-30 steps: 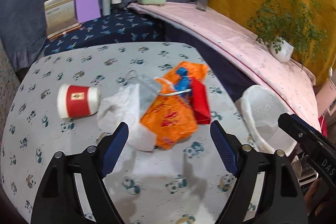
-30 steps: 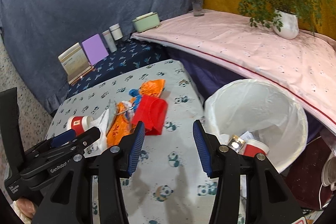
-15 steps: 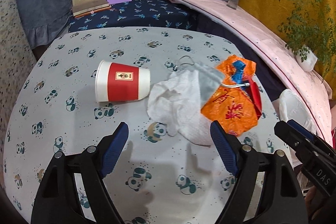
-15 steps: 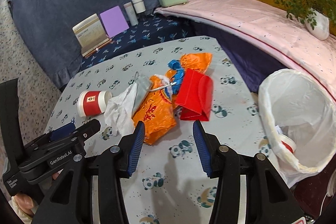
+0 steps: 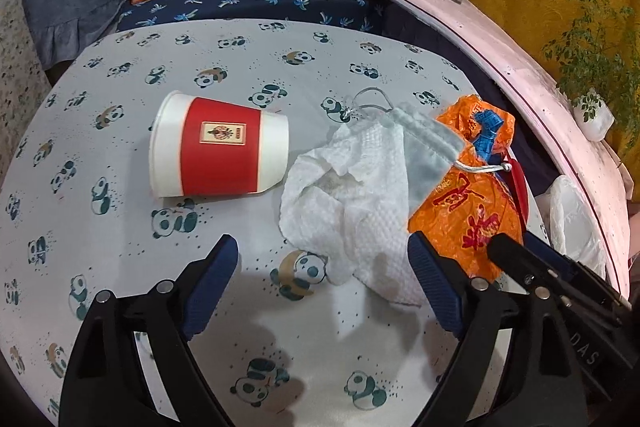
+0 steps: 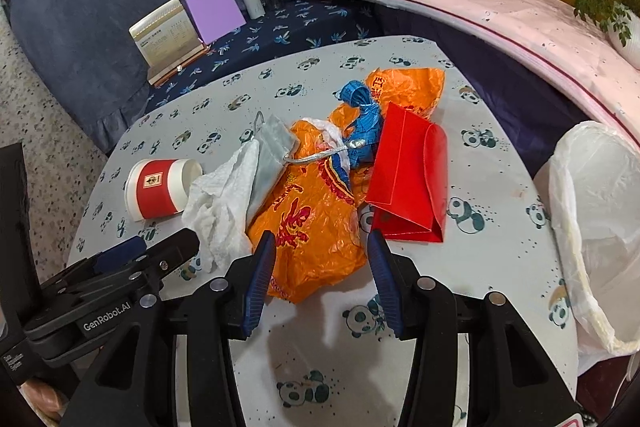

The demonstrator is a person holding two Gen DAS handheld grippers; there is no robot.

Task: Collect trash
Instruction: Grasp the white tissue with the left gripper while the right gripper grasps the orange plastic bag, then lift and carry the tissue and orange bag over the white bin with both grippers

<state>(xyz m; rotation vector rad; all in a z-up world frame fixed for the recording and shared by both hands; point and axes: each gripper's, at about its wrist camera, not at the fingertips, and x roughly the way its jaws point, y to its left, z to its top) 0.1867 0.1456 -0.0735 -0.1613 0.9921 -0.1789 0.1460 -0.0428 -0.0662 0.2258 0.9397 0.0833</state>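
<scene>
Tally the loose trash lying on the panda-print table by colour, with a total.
Red and white: 1, paper cup
White: 1, crumpled tissue
Grey: 1, drawstring pouch
Orange: 1, plastic bag
Blue: 1, wrapper
Red: 1, envelope
Total: 6

The left gripper [image 5: 324, 267] is a black plastic frame with two angled arms, each tipped by a dark blue ribbed pad [image 5: 216, 275]. Round silver screws sit along the arms near the pads. The right gripper [image 6: 322, 271] is built alike: black arms, blue ribbed pads [image 6: 260, 275], silver screw heads. White lettering reading "GenRobot.AI" marks the left gripper's side in the right wrist view.
</scene>
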